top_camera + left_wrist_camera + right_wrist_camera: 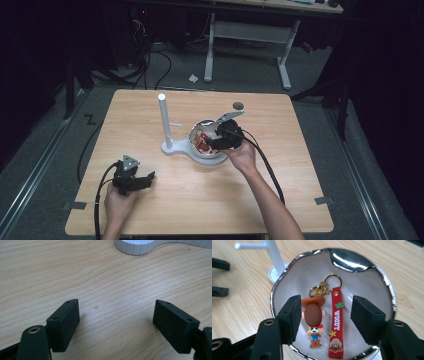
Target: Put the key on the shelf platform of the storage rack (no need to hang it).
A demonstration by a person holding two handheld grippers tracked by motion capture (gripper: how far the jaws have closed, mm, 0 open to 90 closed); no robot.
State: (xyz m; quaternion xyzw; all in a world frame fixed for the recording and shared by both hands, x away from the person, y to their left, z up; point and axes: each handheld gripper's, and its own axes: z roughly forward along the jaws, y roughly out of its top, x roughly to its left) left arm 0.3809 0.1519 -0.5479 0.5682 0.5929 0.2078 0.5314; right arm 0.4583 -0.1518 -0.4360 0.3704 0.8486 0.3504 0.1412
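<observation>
Keychain in a silver-rimmed dish on a light wooden table, dark room with desk legs and cables behind.

The left gripper rests near the table's front left edge, jaws wide apart over bare wood, holding nothing. A white stand rises mid-table beside the dish. The right gripper hovers over the dish, jaws partly open and clear of the cowboy figure keychain; its red strap reads "WOODY", legible in the right gripper view, unreadable from above.
</observation>
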